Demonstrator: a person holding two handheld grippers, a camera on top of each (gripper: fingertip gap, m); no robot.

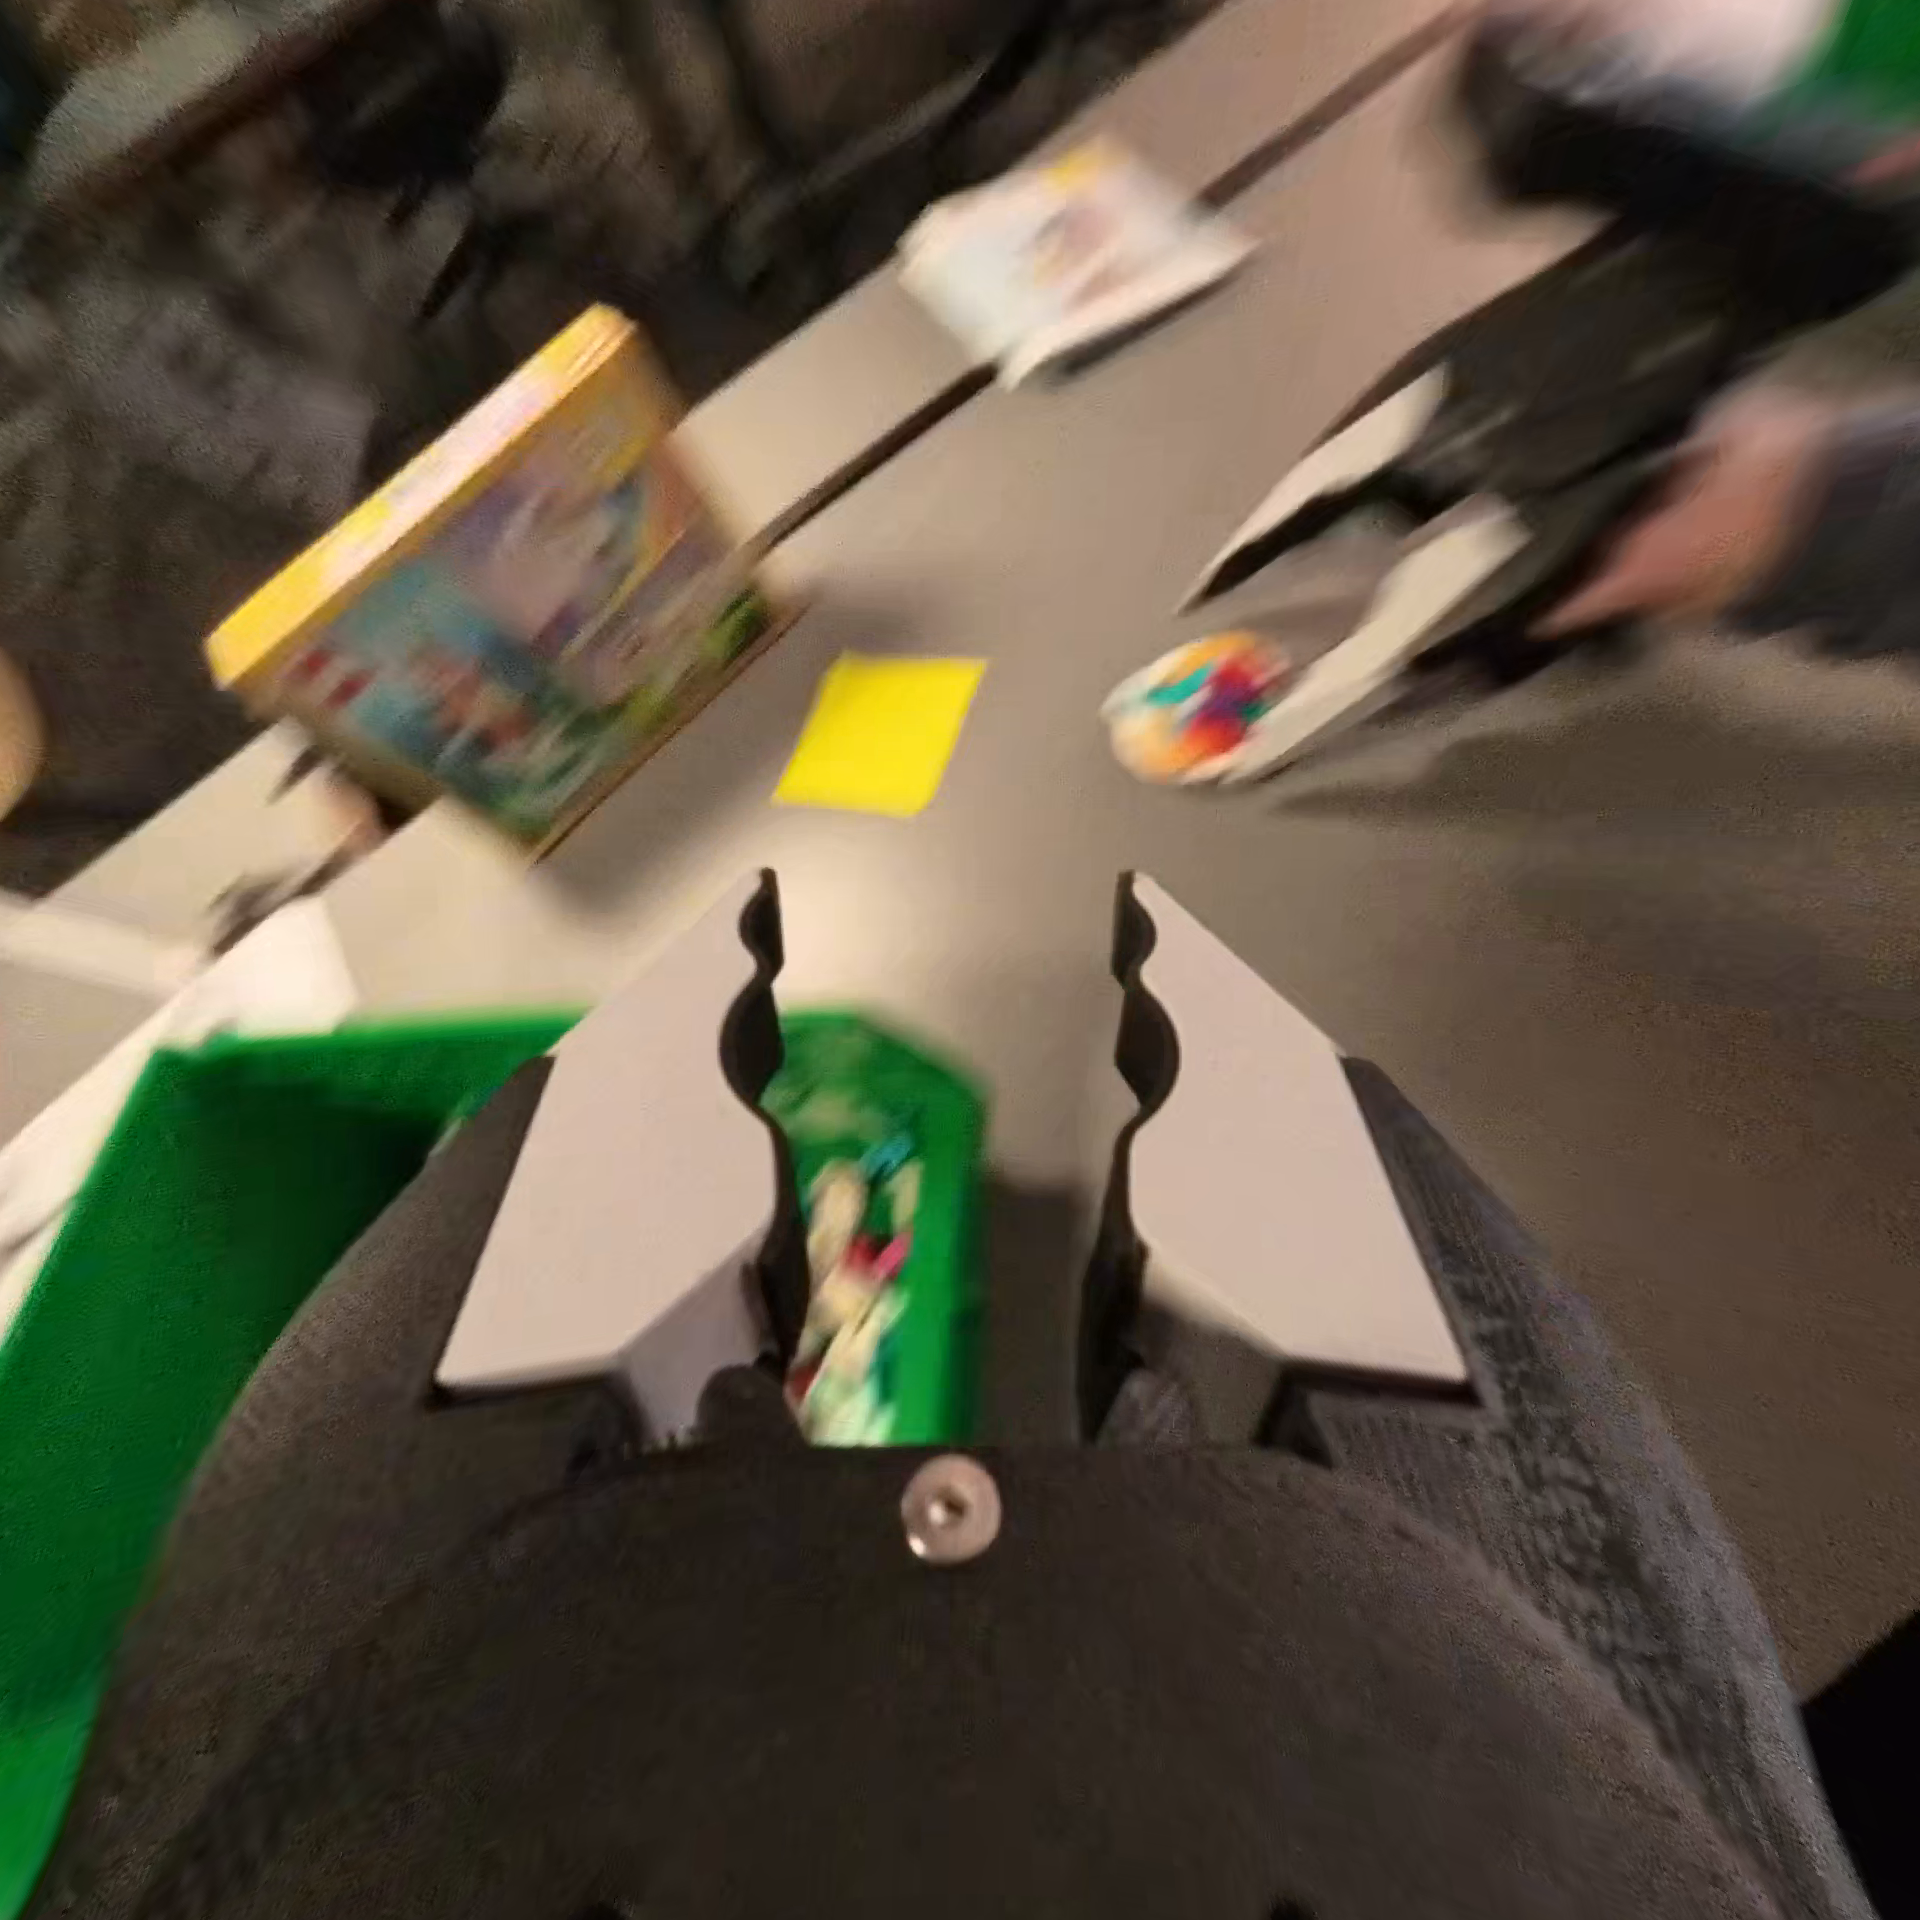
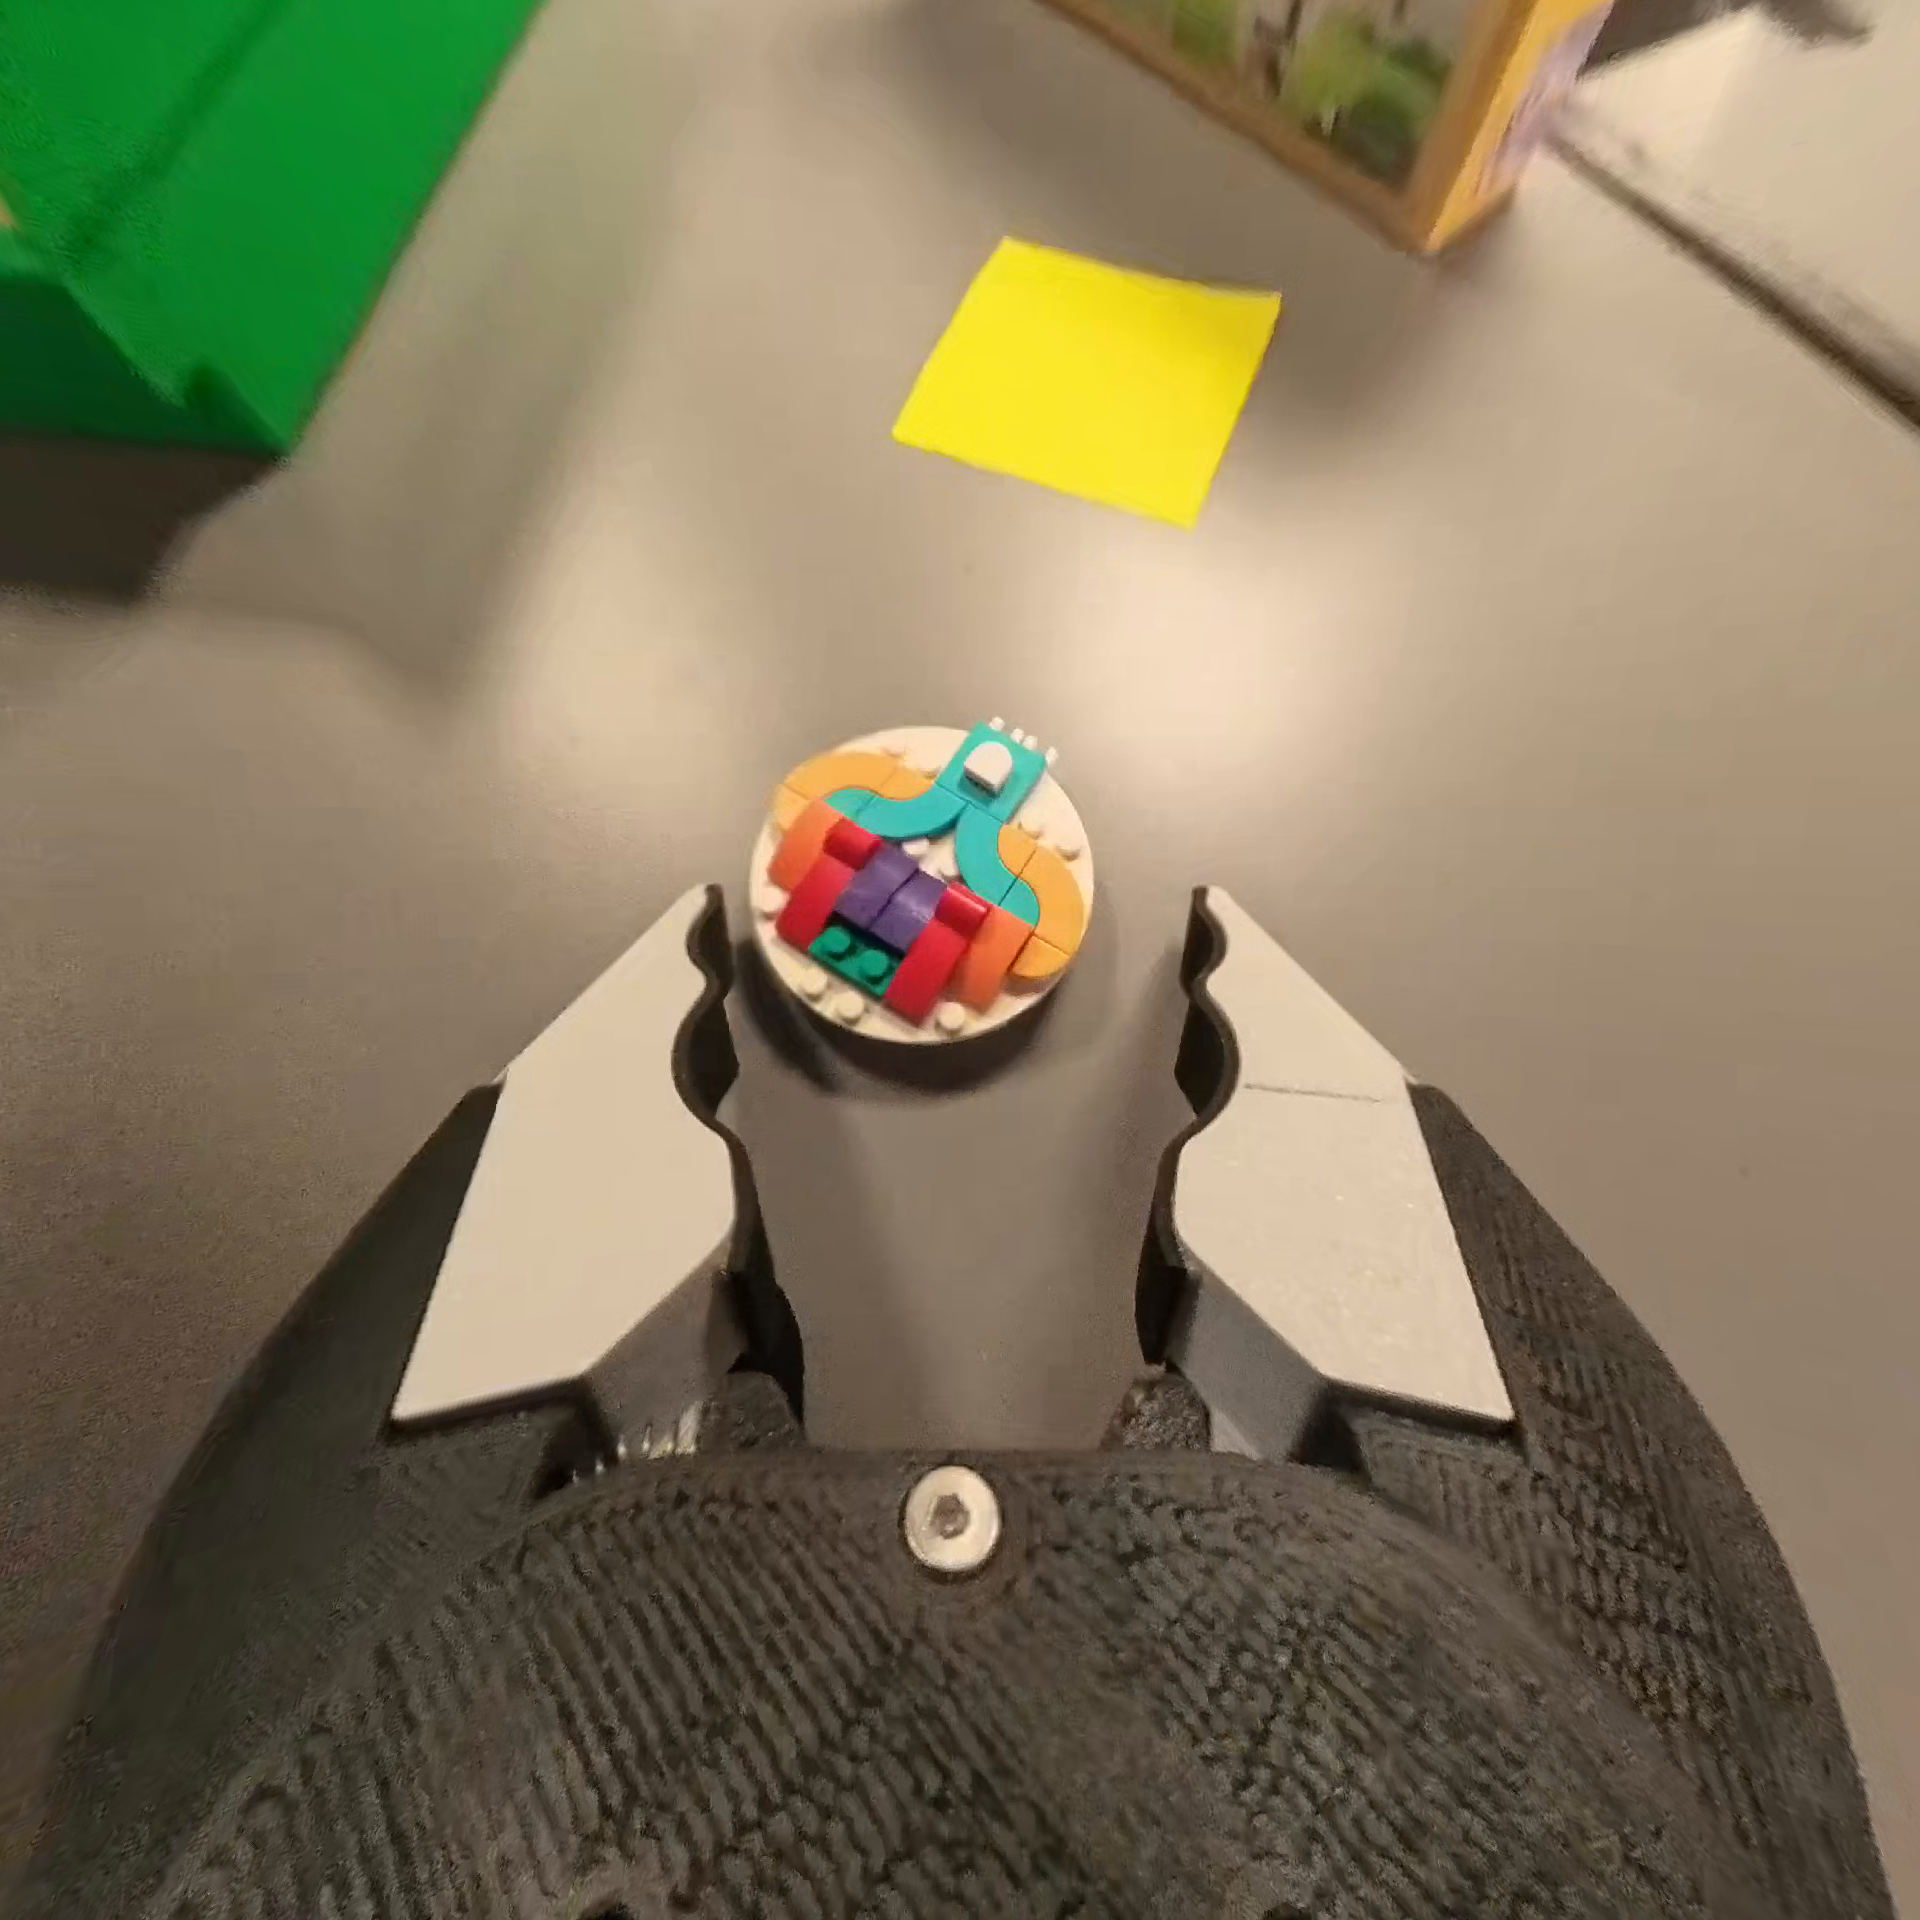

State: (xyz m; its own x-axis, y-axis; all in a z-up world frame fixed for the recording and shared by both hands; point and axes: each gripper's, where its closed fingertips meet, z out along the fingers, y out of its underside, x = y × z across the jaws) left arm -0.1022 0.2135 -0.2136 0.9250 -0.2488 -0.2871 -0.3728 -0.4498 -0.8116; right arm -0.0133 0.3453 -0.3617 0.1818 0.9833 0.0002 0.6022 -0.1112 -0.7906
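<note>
Right hand-held gripper (image 2: 951, 904) hovers low over the grey surface (image 2: 1455, 831), jaws spread wide and gripping nothing. Just ahead of its fingertips, slightly toward the left finger, sits a round white studded brick plate (image 2: 920, 883) topped with a mosaic of teal, orange, red, purple and green tiles. The disc lies flat on the surface, its near edge just between the two tips, and the left tip is just beside its rim; whether it touches, I cannot tell. Beyond the disc, a yellow sticky note (image 2: 1091, 379) lies flat on the surface. Farther back on the left is a green box (image 2: 208, 208), and at the upper right a corner of a yellow-edged toy box (image 2: 1455, 135) with a printed picture.

Over to the left wrist view, heavily blurred. Left hand-held gripper (image 1: 945, 883) is released too, jaws apart with nothing between them, held above the surface (image 1: 1455, 1143). Under its left finger is the green box (image 1: 208, 1247), open at the top, with a printed panel showing between the fingers. Ahead lie the sticky note (image 1: 883, 732), the toy box (image 1: 499, 623) tilted at the left, and a white booklet (image 1: 1070, 260) farther back. At right, the other gripper (image 1: 1226, 686) shows, a person's hand (image 1: 1714, 520) behind it, with the colourful disc (image 1: 1195, 707) at its fingertips.
</note>
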